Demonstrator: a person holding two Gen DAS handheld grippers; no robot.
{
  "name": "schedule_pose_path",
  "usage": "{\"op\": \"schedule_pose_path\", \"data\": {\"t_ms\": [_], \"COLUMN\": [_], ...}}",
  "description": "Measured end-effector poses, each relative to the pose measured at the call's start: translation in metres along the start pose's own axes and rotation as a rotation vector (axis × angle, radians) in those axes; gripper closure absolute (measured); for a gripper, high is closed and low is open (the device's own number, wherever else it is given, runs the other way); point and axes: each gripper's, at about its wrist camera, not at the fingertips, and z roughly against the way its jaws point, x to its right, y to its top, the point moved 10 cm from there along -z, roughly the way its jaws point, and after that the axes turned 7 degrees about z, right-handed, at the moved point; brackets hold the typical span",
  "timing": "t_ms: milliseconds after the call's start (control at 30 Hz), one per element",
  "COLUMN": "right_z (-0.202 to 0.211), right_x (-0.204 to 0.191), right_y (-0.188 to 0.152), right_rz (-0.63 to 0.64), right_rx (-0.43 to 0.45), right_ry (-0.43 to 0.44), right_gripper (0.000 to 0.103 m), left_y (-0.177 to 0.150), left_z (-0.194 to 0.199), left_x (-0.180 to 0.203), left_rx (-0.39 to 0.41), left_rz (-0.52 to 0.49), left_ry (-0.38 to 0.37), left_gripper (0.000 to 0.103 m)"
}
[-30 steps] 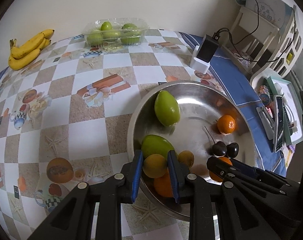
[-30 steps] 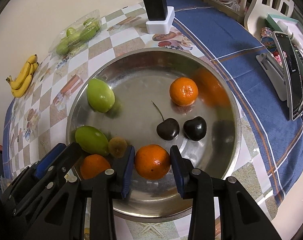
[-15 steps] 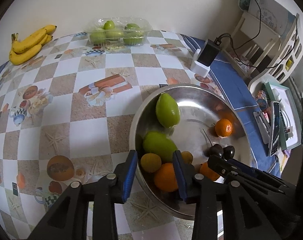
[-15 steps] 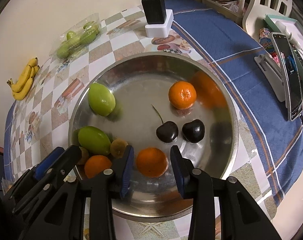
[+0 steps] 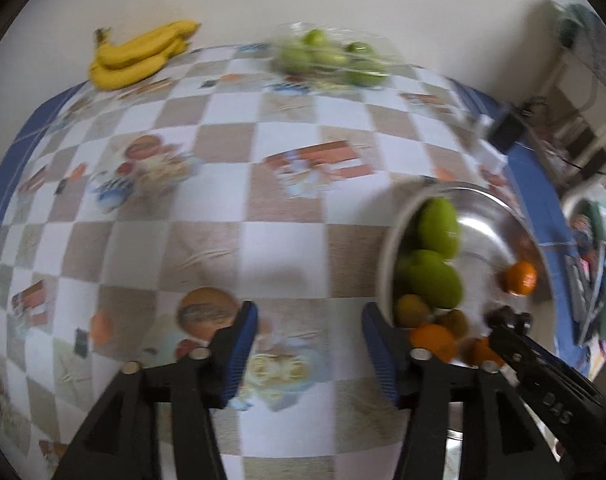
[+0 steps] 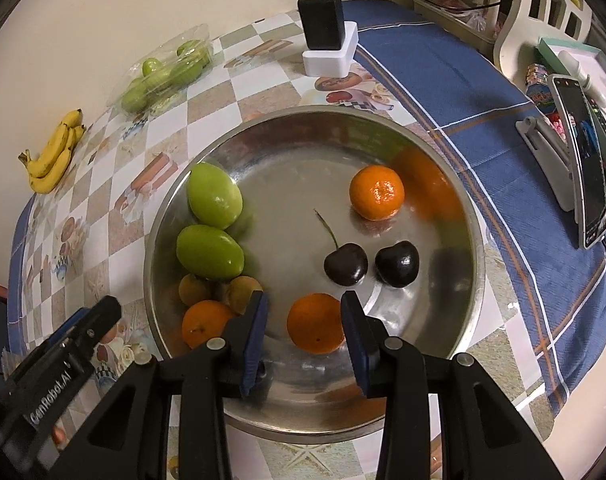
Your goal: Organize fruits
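A steel bowl holds two green fruits, two dark cherries, three oranges and two small brown fruits. My right gripper is open above the bowl's near side, its jaws either side of one orange without touching it. My left gripper is open and empty over the checked tablecloth, left of the bowl; its view is blurred. A banana bunch and a clear pack of green fruits lie at the table's far edge.
A black charger on a white base stands beyond the bowl. A phone on a stand and a white chair are at the right. The wall runs behind the table.
My left gripper let go of a small brown fruit in the bowl, opened wide and swung left out over the tablecloth. My right gripper opened off its orange and drew back slightly.
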Motion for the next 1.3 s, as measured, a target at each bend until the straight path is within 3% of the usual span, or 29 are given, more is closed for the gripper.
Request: {"op": "schedule_pose_path", "data": {"t_ms": [33, 167, 233, 333, 433, 700, 800, 1067, 1300], "right_z": [-0.001, -0.003, -0.005, -0.006, -0.007, -0.008, -0.007, -0.004, -0.001], "right_x": [-0.001, -0.005, -0.008, -0.012, -0.015, -0.022, -0.025, -0.036, -0.045], "right_y": [0.0, 0.0, 0.0, 0.0, 0.0, 0.002, 0.004, 0.004, -0.002], "right_rz": [0.003, 0.023, 0.032, 0.049, 0.062, 0.086, 0.096, 0.132, 0.149], "right_rx": [-0.003, -0.002, -0.001, -0.001, 0.006, 0.022, 0.043, 0.058, 0.068], "right_ry": [0.002, -0.004, -0.006, -0.005, -0.007, -0.006, -0.003, -0.004, 0.016], "right_gripper": [0.049, 0.043, 0.034, 0.031, 0.02, 0.018, 0.003, 0.002, 0.002], "left_y": [0.0, -0.001, -0.002, -0.002, -0.002, -0.004, -0.004, -0.005, -0.011], "left_z": [-0.002, -0.008, -0.009, -0.011, -0.014, -0.015, -0.013, -0.008, -0.005], "left_x": [-0.006, -0.028, -0.038, -0.05, -0.059, -0.074, -0.079, -0.091, -0.092], "left_rx": [-0.005, -0.012, -0.012, -0.009, -0.006, 0.002, 0.009, 0.023, 0.029], "left_rz": [0.011, 0.045, 0.063, 0.082, 0.091, 0.098, 0.102, 0.119, 0.066], "left_ry": [0.016, 0.085, 0.107, 0.137, 0.16, 0.193, 0.197, 0.19, 0.204], "left_gripper": [0.037, 0.027, 0.019, 0.012, 0.005, 0.001, 0.0, 0.0, 0.0]}}
